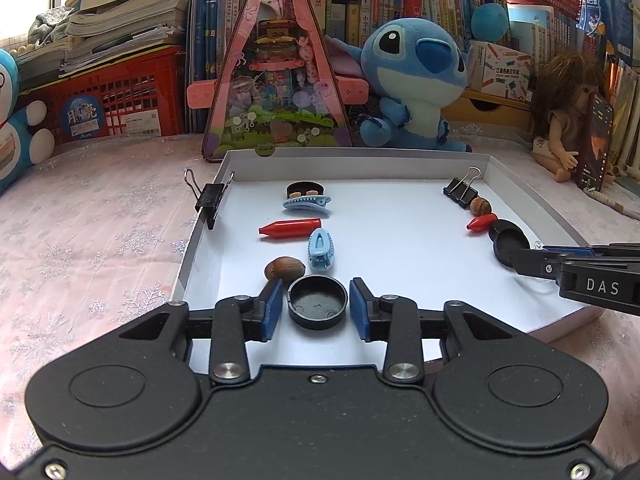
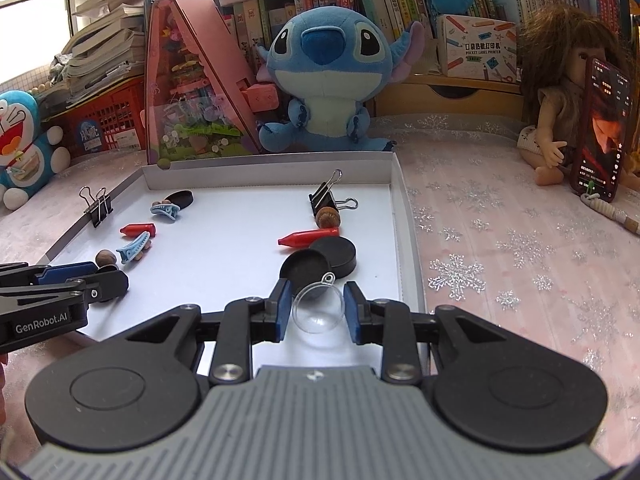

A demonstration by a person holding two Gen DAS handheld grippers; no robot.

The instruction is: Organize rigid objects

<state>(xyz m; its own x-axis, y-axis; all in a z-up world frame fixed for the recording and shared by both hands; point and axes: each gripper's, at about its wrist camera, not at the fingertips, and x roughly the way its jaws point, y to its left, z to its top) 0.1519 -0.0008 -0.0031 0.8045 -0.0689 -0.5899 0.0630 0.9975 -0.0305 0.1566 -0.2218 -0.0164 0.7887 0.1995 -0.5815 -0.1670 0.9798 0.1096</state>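
Observation:
A shallow white tray [image 1: 360, 157] holds the small items. In the left wrist view a black round cap [image 1: 318, 302] lies open side up on the tray floor between the blue pads [image 1: 273, 309] of my left gripper [image 1: 317, 308], which is open, with a thin gap on each side. In the right wrist view a clear plastic half-dome [image 2: 318, 312] rests on the tray between the pads [image 2: 282, 309] of my right gripper [image 2: 317, 308], which is also open and barely clear of it. Just past the dome lie a black lid [image 2: 302, 272] and a black puck [image 2: 336, 256].
In the tray lie red pen-like caps [image 1: 290, 229] [image 2: 310, 237], blue hair clips [image 1: 320, 249] [image 1: 307, 203], brown nuts [image 1: 284, 268] [image 2: 328, 216] and binder clips [image 1: 210, 198] [image 2: 324, 196]. Plush toys, a doll, a phone [image 2: 600, 132] and books stand behind on the pink cloth.

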